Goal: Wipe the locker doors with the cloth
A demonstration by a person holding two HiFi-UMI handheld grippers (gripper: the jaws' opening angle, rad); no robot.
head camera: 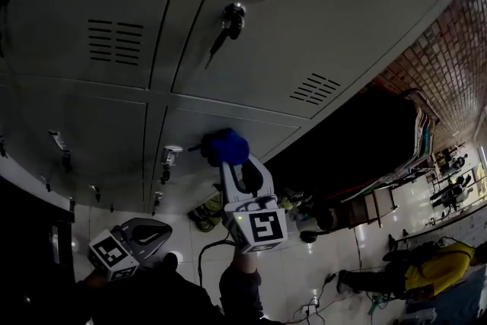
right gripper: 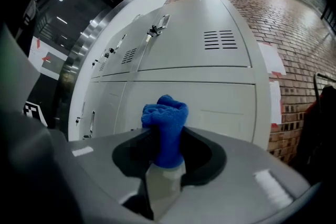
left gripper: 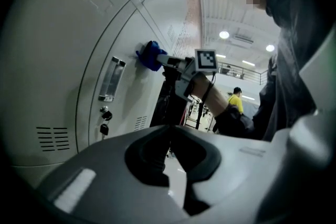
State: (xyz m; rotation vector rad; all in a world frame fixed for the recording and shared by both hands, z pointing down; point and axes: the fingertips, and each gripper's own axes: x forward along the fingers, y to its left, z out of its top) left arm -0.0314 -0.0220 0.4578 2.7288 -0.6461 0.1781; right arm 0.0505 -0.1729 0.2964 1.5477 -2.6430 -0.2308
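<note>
Clamped tight in my right claw (right gripper: 166, 136), the blue cloth (right gripper: 165, 112) bunches above the jaws and presses against a grey locker door (right gripper: 220, 105). My left claw (left gripper: 167, 132) hangs lower, jaws together on nothing, apart from the lockers.

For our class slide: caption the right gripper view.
Right tool shut on a bunched blue microfibre cloth, facing grey metal locker doors.
</note>
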